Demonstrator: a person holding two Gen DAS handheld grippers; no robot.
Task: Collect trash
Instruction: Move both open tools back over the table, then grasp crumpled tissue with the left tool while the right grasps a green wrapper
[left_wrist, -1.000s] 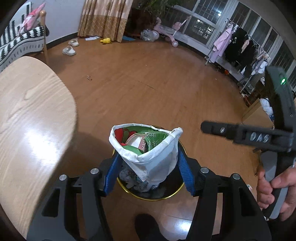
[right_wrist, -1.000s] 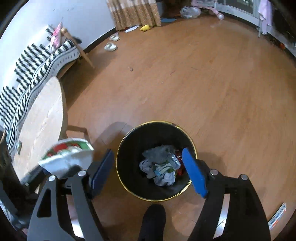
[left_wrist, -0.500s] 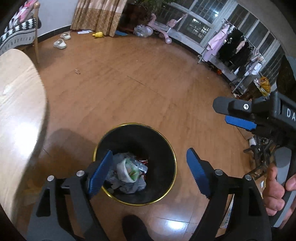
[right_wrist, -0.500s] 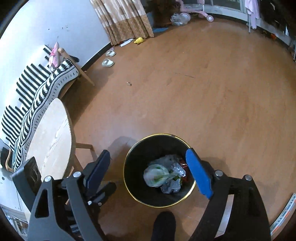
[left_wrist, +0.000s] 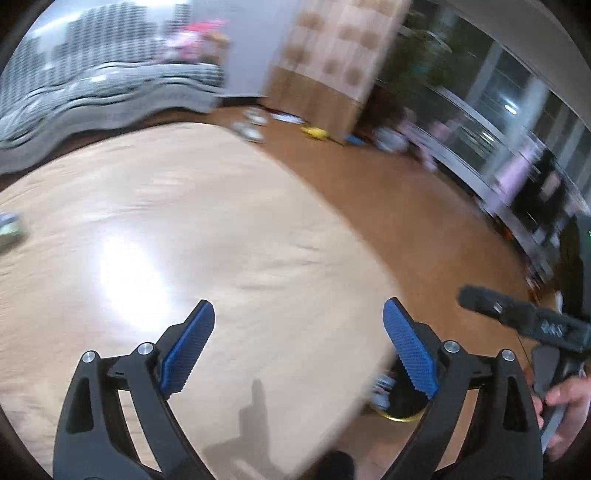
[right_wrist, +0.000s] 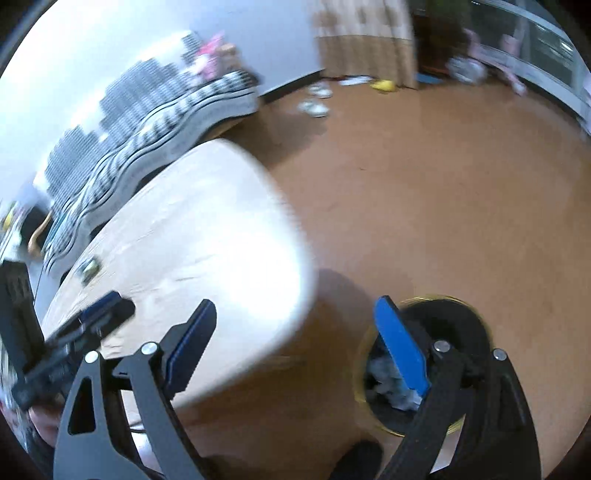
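Your left gripper (left_wrist: 297, 347) hangs over the pale wooden table (left_wrist: 177, 236), its blue pads spread wide with nothing between them; the jaws have just been opening further. Your right gripper (right_wrist: 295, 343) is likewise released and empty, its jaws also just widened, straddling the table's rounded edge and the black gold-rimmed trash bin (right_wrist: 454, 321) on the floor. Crumpled trash (right_wrist: 388, 380) lies inside that bin, partly hidden behind the right pad. In the left view the bin shows only as a sliver past the table edge. White lettering on the right gripper's body is too blurred to read. A small item (left_wrist: 9, 230) sits at the table's far left.
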